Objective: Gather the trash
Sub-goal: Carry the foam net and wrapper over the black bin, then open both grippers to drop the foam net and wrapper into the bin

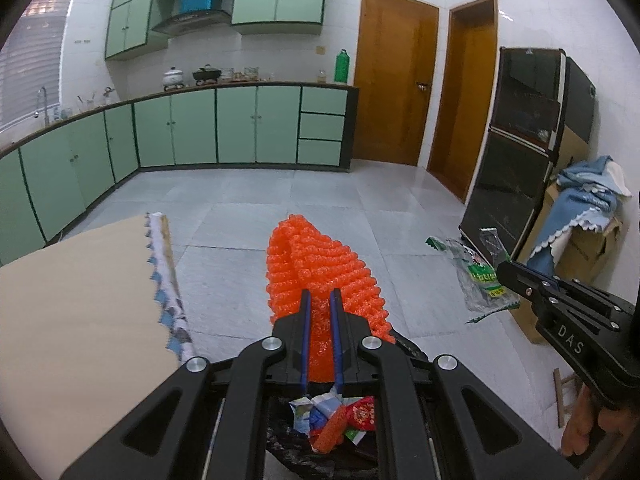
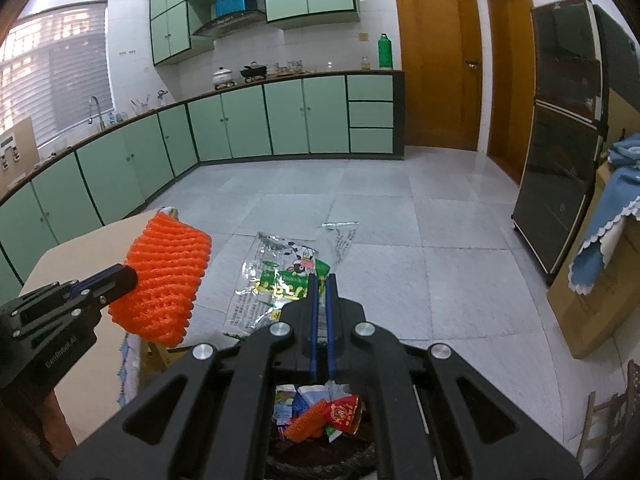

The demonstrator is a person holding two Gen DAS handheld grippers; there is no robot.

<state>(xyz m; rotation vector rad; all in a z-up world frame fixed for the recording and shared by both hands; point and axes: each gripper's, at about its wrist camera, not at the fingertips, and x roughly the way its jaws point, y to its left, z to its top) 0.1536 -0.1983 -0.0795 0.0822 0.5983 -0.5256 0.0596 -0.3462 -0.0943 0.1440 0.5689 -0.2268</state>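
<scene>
My left gripper [image 1: 320,294] is shut on an orange foam net sleeve [image 1: 316,264], held in the air above the floor; the right wrist view shows the same orange foam net sleeve [image 2: 166,276] at its left, pinched by the left gripper [image 2: 128,276]. My right gripper [image 2: 322,278] is shut on a crumpled clear plastic wrapper with green print [image 2: 280,276]; the left wrist view shows that wrapper [image 1: 478,276] hanging from the right gripper [image 1: 504,272]. Below both grippers sits a dark-lined trash bin [image 1: 320,452] holding paper scraps, an orange net piece and a red packet [image 2: 340,414].
A light wooden table [image 1: 80,300] with a patterned cloth edge stands at the left. Green kitchen cabinets [image 1: 236,128] line the far walls. A dark glass-door cabinet [image 1: 516,152] and a cardboard box with blue cloth [image 1: 580,216] stand at the right. Grey tiled floor lies ahead.
</scene>
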